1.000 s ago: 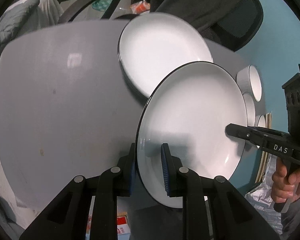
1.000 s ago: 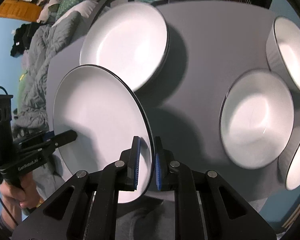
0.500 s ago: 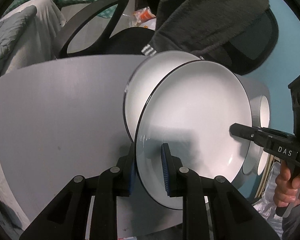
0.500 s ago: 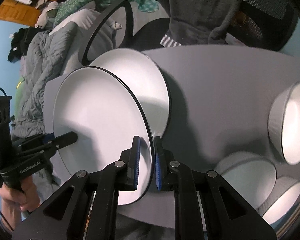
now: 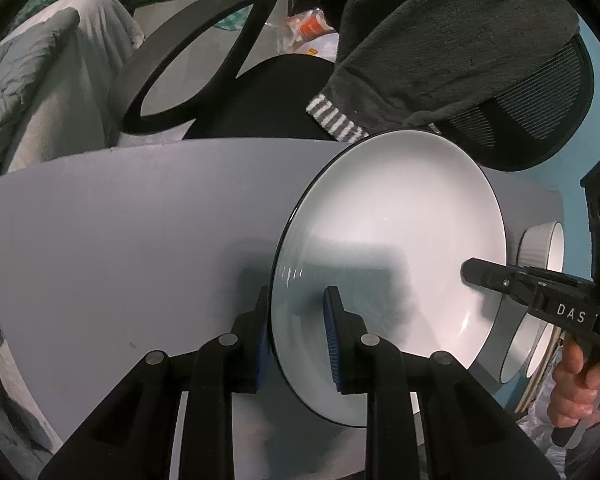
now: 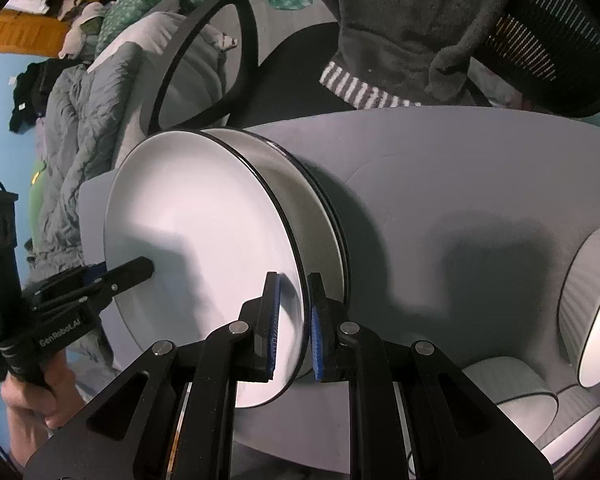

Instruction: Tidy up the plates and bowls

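Both grippers hold one white plate with a black rim (image 5: 392,240), also in the right wrist view (image 6: 196,216). My left gripper (image 5: 298,332) is shut on its near-left rim. My right gripper (image 6: 292,322) is shut on its opposite rim, and shows in the left wrist view (image 5: 476,274). The plate is just above a stack of like plates (image 6: 320,208) on the grey table (image 5: 120,232), nearly hiding it. Whether it touches the stack I cannot tell.
White ribbed bowls (image 6: 596,308) stand on the table's right side, with more (image 6: 512,396) nearer; one shows in the left wrist view (image 5: 540,248). A black office chair (image 5: 188,64) with a grey garment (image 5: 440,40) stands behind the table's far edge.
Both grippers have carried the plate forward from the table's near side to just over the plate stack, and lowered it. The stack is now almost covered.
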